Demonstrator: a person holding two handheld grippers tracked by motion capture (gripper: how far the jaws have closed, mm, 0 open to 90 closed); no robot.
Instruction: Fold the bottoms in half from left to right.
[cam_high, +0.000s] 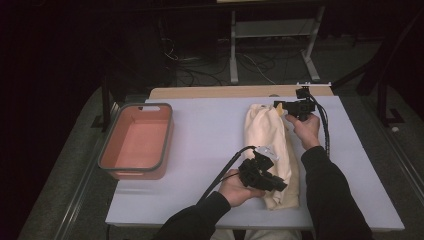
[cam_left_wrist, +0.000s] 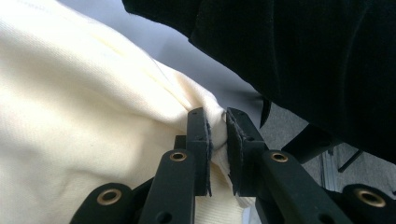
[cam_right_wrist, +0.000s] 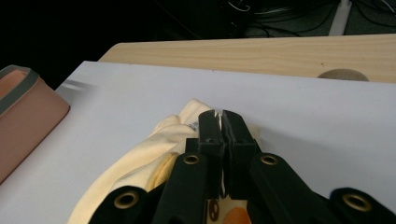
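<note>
Cream cloth (cam_high: 270, 150) lies folded lengthwise on the white counter (cam_high: 210, 150), pinched at its near end by the left gripper (cam_left_wrist: 217, 140) and at its far end by the right gripper (cam_right_wrist: 220, 128). Best to keep both ends taut and level, moving the 2 hands together.

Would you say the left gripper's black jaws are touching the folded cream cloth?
Touching: the left gripper view shows the left gripper pinching a fold of the cream cloth.
</note>
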